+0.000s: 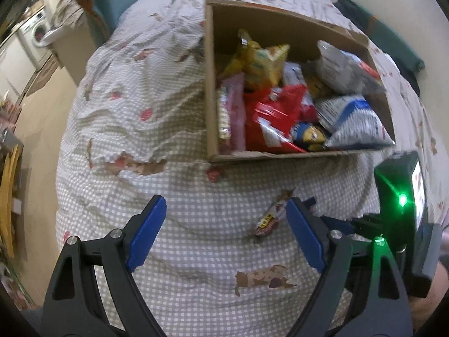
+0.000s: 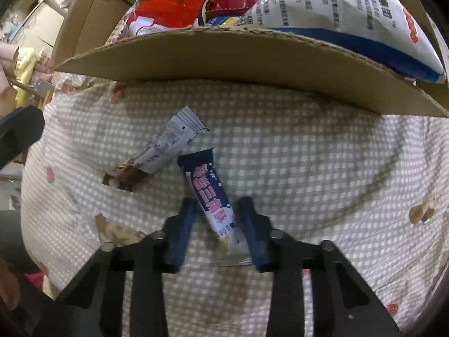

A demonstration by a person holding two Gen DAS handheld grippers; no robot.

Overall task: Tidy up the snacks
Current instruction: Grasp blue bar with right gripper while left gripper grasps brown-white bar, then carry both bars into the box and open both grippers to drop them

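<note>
Left gripper (image 1: 226, 216) jaws spread wide; right gripper (image 2: 216, 219) jaws narrowed, both angled downward.

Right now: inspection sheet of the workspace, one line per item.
Surface: checked bedspread, rumpled.
Job's things: cardboard box full of snack bags; navy snack bar and grey-brown snack bar lie loose before the box.
Clutter: dark green cloth beyond the box.
Grippers: left gripper open, empty; right gripper astride the navy bar's near end, pads not seen pressing.
Cables: nothing seen.
Surroundings: washing machine, pillow.
</note>
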